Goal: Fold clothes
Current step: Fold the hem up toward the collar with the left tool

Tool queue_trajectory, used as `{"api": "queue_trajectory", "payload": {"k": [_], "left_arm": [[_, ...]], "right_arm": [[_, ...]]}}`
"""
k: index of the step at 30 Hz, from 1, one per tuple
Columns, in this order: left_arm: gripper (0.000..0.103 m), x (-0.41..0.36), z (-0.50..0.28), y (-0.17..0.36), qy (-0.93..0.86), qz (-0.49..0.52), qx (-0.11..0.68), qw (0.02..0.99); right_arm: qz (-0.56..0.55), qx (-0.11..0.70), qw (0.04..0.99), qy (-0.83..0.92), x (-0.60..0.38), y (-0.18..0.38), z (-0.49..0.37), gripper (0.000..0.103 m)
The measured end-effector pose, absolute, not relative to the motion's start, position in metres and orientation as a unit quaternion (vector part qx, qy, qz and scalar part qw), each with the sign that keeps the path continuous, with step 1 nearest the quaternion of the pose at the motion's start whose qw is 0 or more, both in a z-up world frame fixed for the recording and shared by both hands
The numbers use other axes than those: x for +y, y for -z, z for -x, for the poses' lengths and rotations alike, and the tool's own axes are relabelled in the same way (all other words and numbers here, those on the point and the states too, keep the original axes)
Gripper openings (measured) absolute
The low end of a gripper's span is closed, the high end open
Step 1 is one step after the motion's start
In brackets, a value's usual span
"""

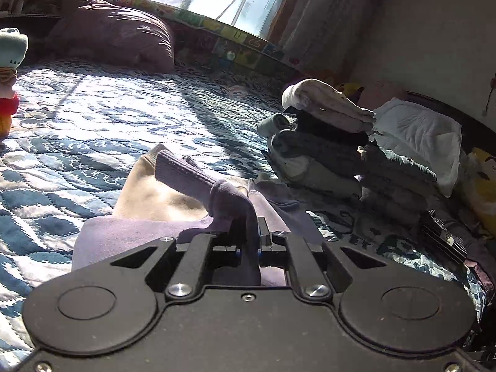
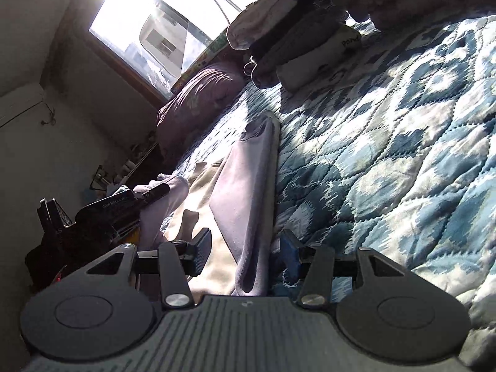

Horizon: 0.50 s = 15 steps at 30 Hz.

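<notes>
Garment (image 1: 145, 232): lavender and cream top, spread on the quilted bed (image 1: 77, 117), between the two tools. Left tool (image 1: 248, 232): closed narrow on a bunched lavender sleeve (image 1: 198, 183), cuff end running off toward 11 o'clock in the left wrist view, lifted clear of the cream panel. Right tool (image 2: 245, 254): spread wide, nothing held, set astride a long lavender fold (image 2: 248, 186). Long axis of that fold: from 6 o'clock at the tool straight up toward 12 o'clock in the right wrist view, ending at a ribbed edge near the purple pillow (image 2: 198, 99). One finger (image 2: 198, 254) over the cream panel at 9 o'clock of the fold, the other at 3 o'clock over bare quilt.

Left tool also visible in the right wrist view at 9 o'clock (image 2: 155, 193), well apart from the fold. Stack of folded clothes (image 1: 325, 142) at 2 o'clock of the left tool, clear of the working area.

Judgement: sleeve fold in hand; right tool nearer the long fold and already aligned with its axis, so closing there needs little more than a descent. Contact with the cloth not confirmable from these views.
</notes>
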<state>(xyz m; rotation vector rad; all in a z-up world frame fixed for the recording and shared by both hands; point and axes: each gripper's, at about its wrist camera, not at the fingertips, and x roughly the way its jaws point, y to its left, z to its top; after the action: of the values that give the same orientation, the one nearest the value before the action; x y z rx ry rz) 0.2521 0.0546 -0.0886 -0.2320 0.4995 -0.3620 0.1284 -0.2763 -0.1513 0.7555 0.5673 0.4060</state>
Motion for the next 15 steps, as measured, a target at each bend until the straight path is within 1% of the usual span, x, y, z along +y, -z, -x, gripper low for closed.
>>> {"api": "queue_trajectory", "payload": {"k": [6, 8, 9, 10, 15], "left_arm": [[0.005, -0.021, -0.248, 0.104, 0.220, -0.024, 0.258, 0.940], [0.028, -0.037, -0.246, 0.111, 0.257, -0.055, 0.275, 0.925], [0.050, -0.038, -0.241, 0.111, 0.274, -0.052, 0.277, 0.919], [0.054, -0.038, -0.236, 0.110, 0.289, -0.045, 0.277, 0.915], [0.053, -0.003, -0.207, 0.091, 0.307, 0.006, 0.268, 0.913]], "right_arm": [[-0.380, 0.262, 0.867, -0.188, -0.287, 0.154, -0.128, 0.050], [-0.385, 0.262, 0.865, -0.185, -0.290, 0.155, -0.129, 0.050], [-0.386, 0.262, 0.866, -0.183, -0.292, 0.156, -0.130, 0.050], [-0.386, 0.261, 0.866, -0.180, -0.293, 0.157, -0.130, 0.050], [-0.359, 0.260, 0.878, -0.182, -0.291, 0.152, -0.139, 0.050]]}}
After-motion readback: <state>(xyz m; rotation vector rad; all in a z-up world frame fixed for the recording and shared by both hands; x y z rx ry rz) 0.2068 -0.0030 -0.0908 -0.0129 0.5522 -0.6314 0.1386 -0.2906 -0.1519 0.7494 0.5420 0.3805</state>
